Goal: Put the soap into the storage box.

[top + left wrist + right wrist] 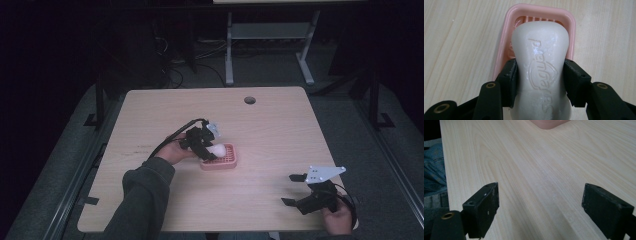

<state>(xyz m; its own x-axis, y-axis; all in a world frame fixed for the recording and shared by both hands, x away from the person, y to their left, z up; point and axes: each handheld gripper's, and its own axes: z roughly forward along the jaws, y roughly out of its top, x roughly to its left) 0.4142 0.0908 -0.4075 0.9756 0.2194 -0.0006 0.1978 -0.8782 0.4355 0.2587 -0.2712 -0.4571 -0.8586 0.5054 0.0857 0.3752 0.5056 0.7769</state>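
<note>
The left gripper [540,82] is clamped across the narrow waist of a white embossed bar of soap [541,62], holding it over a pink slatted plastic soap dish [571,27] mid-table, probably for placing. The right gripper [540,205], jaws wide apart, idles over bare light wooden table [536,165].

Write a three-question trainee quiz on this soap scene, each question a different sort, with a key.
1. True or false: the left gripper is shut on the bar of soap.
2. Multiple choice: the pink soap dish sits A) on the floor, B) on the wooden table, C) in the right gripper.
3. Fill in: the right gripper's jaws stand ____ with nothing between them.

Key: 1 true; 2 B; 3 open.
</note>
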